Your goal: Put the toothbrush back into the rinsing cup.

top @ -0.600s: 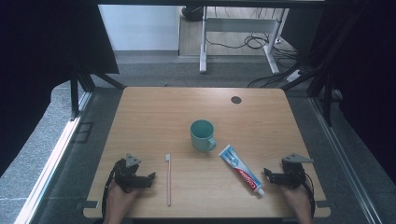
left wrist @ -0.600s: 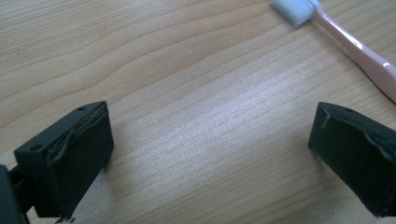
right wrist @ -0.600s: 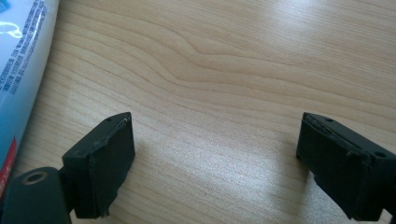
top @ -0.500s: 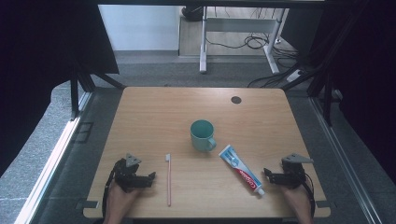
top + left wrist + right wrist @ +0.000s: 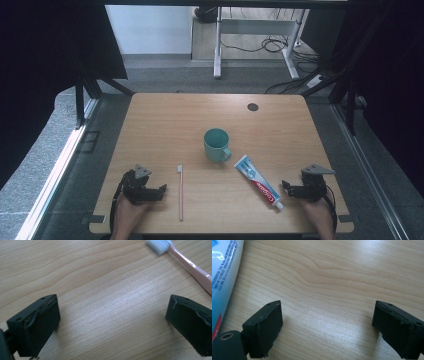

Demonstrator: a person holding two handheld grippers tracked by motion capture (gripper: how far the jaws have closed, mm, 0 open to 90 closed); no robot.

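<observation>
While both tongs (image 5: 161, 190) (image 5: 286, 187) gape empty, the toothbrush (image 5: 185, 261) and toothpaste tube (image 5: 222, 277) run off-frame.

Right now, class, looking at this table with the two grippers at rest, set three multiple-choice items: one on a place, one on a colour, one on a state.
1. Where does the toothbrush lie?
A. Inside the mug
B. On the table, beside the left gripper
C. On top of the toothpaste tube

2. What colour is the mug?
A. Teal green
B. Red
C. Yellow

3. How does the right gripper stand?
A. Shut on the toothpaste tube
B. Shut on the mug handle
C. Open, with bare table between its fingers

Answers:
1 B: the high view shows the pink toothbrush flat on the wood, just right of the left gripper.
2 A: the mug at the table's middle is teal.
3 C: in the right gripper view the fingers stand wide apart, with the toothpaste tube lying beside them.
</observation>
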